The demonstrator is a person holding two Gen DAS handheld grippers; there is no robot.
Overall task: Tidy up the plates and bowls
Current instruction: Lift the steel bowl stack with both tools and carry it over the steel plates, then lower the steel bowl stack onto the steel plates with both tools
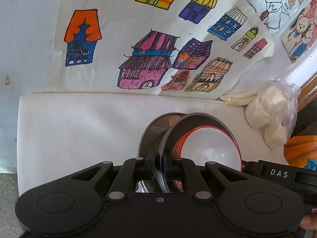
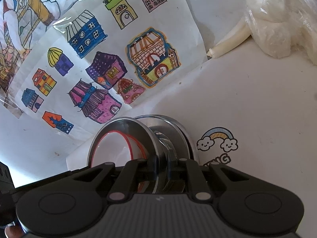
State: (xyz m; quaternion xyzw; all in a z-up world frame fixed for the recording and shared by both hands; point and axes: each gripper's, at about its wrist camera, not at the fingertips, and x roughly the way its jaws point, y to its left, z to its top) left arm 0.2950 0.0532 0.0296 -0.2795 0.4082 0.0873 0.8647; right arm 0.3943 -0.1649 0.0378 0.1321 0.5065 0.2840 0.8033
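**Bowls pinched by the rim from both sides — slip risk**

Bowls: a red-rimmed white bowl (image 1: 210,148) nests inside a steel bowl (image 1: 200,123), with a second steel dish (image 1: 156,127) behind it. The stack is tipped on edge, openings facing sideways, over the white mat (image 1: 79,130). Whether the lower edge touches the mat is hidden by the gripper bodies.

Left gripper (image 1: 159,165): jaws nearly together, clamped on the thin steel rim. Right gripper (image 2: 162,167): same, clamped on a steel rim (image 2: 153,138) from the opposite side, with the white bowl (image 2: 116,148) on its left.

Risks, my read:
- Polished steel against narrow pads gives little friction. The rim could swivel in the pinch, and the stack could rotate or drop.
- The white bowl seems to be held only by nesting, not by either jaw. Tilted this far, it could slide out and roll.
- With two grippers on one rigid stack, any mismatch in motion pries the rims apart or twists one grip loose.
- A bagged white lump (image 1: 271,115) and pale sticks (image 1: 237,100) sit near on the far right. A wide swing would clip them.
- Children's house drawings (image 1: 150,59) lean just behind the mat, so pushing forward would crease them.

Materials: the steel is thin, glossy and rigid, with rolled lips. The white bowl is smooth and glazed-looking, probably ceramic or melamine, and would chip if dropped. The mat is soft, faintly textured leatherette with a rainbow print (image 2: 218,138), so it offers some cushioning.
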